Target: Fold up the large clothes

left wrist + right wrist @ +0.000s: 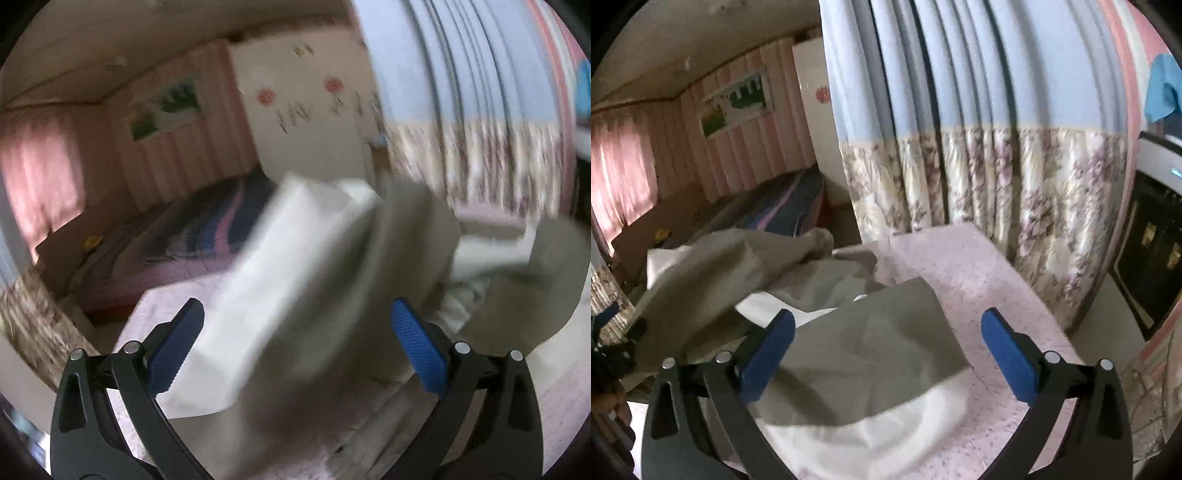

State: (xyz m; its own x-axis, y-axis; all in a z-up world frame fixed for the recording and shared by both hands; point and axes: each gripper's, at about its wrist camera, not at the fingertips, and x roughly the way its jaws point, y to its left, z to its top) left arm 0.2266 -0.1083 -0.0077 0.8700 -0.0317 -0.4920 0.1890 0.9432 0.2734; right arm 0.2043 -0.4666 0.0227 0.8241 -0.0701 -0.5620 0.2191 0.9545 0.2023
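Observation:
A large grey and white garment (857, 354) lies crumpled on a table with a pale pink cloth (964, 258). In the left wrist view the garment (295, 280) is blurred and fills the middle, partly lifted. My left gripper (297, 328) is open, with the fabric between and beyond its blue pads but not pinched. My right gripper (886, 339) is open above the garment's near grey and white fold, holding nothing.
A blue curtain with a floral hem (979, 147) hangs just behind the table. A bed with a dark striped cover (775, 210) stands at the far left by pink padded walls. A dark cabinet (1152, 251) is at the right.

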